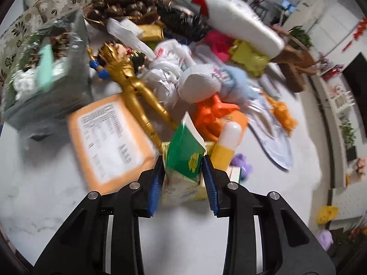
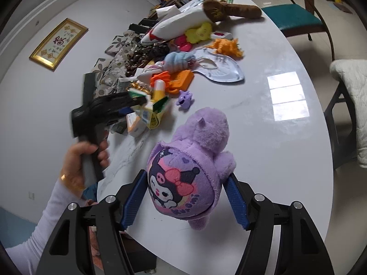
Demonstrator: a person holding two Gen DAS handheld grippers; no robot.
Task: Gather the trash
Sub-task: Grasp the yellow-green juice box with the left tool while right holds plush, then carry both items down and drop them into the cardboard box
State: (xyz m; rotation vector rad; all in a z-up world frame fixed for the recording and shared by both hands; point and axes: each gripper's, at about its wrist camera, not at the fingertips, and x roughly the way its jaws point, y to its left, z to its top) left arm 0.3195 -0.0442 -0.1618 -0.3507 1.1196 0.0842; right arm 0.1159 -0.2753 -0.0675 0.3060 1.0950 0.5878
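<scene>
My left gripper (image 1: 183,178) is shut on a green and yellow drink carton (image 1: 185,155), its blue pads pressed against both sides, just above the white table (image 1: 45,194). In the right wrist view a hand holds that same left gripper (image 2: 135,102) over the carton (image 2: 158,112) at the near end of the clutter. My right gripper (image 2: 185,199) is shut on a purple plush toy (image 2: 201,142) with a cartoon face, near the table's front edge. Crumpled white plastic bags (image 1: 169,68) lie in the pile beyond the carton.
A gold figure (image 1: 135,87) and an orange printed packet (image 1: 107,137) lie left of the carton. A dark bag of scraps (image 1: 45,73) stands far left. Plush toys, a white rocket cushion (image 1: 240,20) and a small purple toy (image 2: 184,99) crowd the table. A teal-seated chair (image 2: 293,18) stands behind.
</scene>
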